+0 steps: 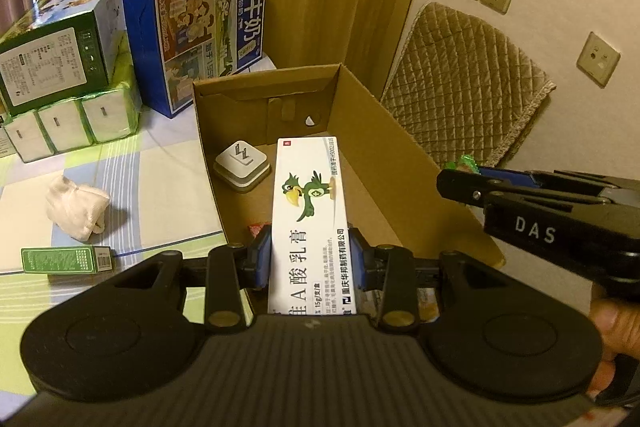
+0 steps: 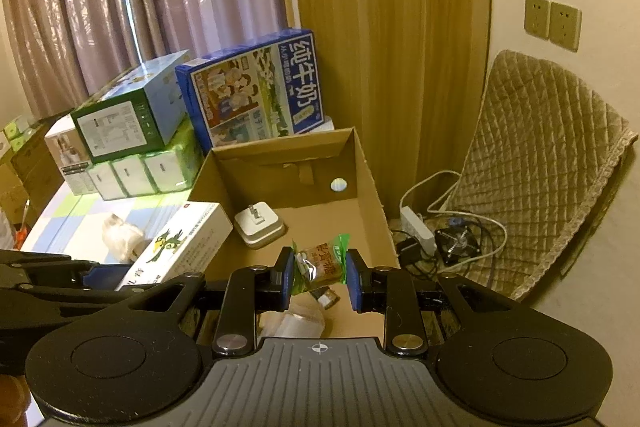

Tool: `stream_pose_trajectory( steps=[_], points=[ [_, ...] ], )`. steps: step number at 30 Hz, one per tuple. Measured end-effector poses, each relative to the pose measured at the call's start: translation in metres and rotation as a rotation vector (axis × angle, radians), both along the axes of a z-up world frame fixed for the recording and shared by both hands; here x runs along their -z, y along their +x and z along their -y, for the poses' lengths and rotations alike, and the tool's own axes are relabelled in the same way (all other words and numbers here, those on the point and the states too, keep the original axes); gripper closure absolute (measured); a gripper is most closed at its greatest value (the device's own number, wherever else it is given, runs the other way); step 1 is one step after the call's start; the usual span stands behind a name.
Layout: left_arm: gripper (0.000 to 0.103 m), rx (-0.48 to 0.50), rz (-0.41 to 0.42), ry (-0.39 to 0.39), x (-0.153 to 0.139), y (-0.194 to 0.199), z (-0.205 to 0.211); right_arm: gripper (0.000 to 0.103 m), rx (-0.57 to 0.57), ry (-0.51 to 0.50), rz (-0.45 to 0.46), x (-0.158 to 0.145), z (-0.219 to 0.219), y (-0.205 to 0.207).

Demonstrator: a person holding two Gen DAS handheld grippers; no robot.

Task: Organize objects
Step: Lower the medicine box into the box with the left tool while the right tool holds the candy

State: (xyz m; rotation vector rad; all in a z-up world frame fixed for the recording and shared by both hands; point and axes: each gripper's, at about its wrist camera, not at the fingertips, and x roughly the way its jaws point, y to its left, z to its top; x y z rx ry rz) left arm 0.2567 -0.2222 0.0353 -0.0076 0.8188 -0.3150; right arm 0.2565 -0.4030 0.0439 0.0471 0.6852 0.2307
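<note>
We are holding the ointment box (image 1: 310, 223) in our left gripper (image 1: 310, 259), its blue pads pressing on the two long sides, and the box is pointing out over the open cardboard box (image 1: 360, 131). In the right wrist view the same ointment box (image 2: 180, 243) is hanging over the carton's left wall. Our right gripper (image 2: 320, 277) is pinching a snack packet (image 2: 320, 261) with green ends between its pads, and the packet is hanging above the floor of the cardboard box (image 2: 368, 187).

Inside the carton a white plug adapter (image 1: 241, 166) is lying near the back left, prongs up. At the carton's near end more wrapped items are showing, too hidden to name.

Outside, on the checked sheet (image 1: 168, 179), a crumpled white cloth (image 1: 76, 205) and a small green box (image 1: 66, 259) are lying well apart from the carton. Behind them a blue milk carton (image 1: 200, 39) is standing beside a green box (image 1: 56, 43) stacked on tissue packs (image 1: 72, 123). A quilted mat (image 1: 468, 83) is leaning against the wall to the right.
</note>
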Motion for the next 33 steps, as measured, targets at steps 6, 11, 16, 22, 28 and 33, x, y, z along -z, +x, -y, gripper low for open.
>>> stream_pose_trajectory(
  steps=[6, 11, 16, 22, 28, 33],
  points=[
    [0.070, 0.000, -0.009, 0.013, 0.009, 0.020, 0.003, 0.079, 0.005, 0.028, -0.027, 0.011, 0.003, 0.014],
    [0.070, -0.010, -0.005, 0.017, 0.014, 0.035, 0.005, 0.079, 0.017, 0.042, -0.041, 0.017, 0.007, 0.019],
    [0.065, -0.028, 0.010, 0.023, 0.011, 0.039, 0.000, 0.079, 0.024, 0.057, -0.045, 0.017, 0.012, 0.018],
    [0.063, -0.039, 0.022, 0.012, 0.005, 0.028, -0.010, 0.079, 0.026, 0.070, -0.055, 0.018, 0.013, 0.016],
    [0.058, -0.046, 0.022, 0.011, 0.003, 0.019, -0.017, 0.079, 0.013, 0.111, -0.060, 0.016, 0.009, 0.015],
    [0.051, -0.065, 0.029, 0.008, 0.000, 0.012, -0.028, 0.044, 0.013, 0.241, -0.049, 0.011, 0.016, 0.018]
  ],
)
